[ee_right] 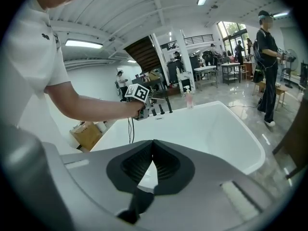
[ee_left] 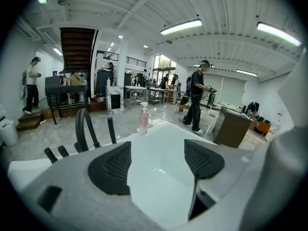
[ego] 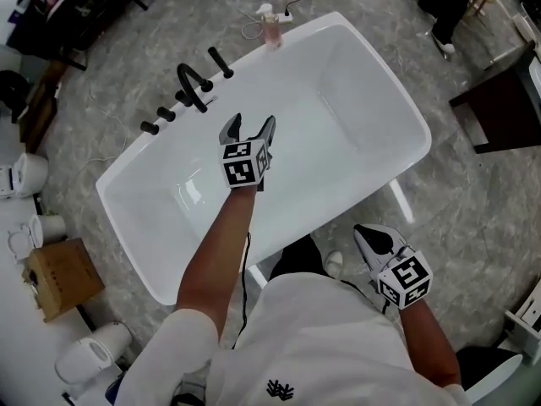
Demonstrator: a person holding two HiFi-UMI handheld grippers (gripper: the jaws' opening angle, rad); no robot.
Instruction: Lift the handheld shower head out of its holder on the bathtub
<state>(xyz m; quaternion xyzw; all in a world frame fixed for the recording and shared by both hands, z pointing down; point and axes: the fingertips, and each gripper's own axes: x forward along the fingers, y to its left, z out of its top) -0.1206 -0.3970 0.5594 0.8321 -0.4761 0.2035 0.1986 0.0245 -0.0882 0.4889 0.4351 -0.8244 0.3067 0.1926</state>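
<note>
The handheld shower head [ego: 221,62] is a black rod that stands upright in its holder on the far left rim of the white bathtub [ego: 397,100]. Beside it are a black arched spout [ego: 189,81] and black knobs [ego: 166,114]. My left gripper [ego: 251,125] hangs open over the tub's inside, short of the fittings, with nothing between its jaws. In the left gripper view the shower head [ee_left: 111,130] and spout [ee_left: 82,126] rise beyond the open left gripper [ee_left: 156,162]. My right gripper [ego: 365,233] is shut and empty near the tub's near rim; its pads [ee_right: 144,165] meet.
A pink pump bottle [ego: 270,29] stands on the tub's far end rim, with a cable on the marble floor behind it. A cardboard box [ego: 61,277] and white toilets [ego: 25,176] stand at the left. A dark cabinet [ego: 507,100] is at the right. People stand in the room beyond.
</note>
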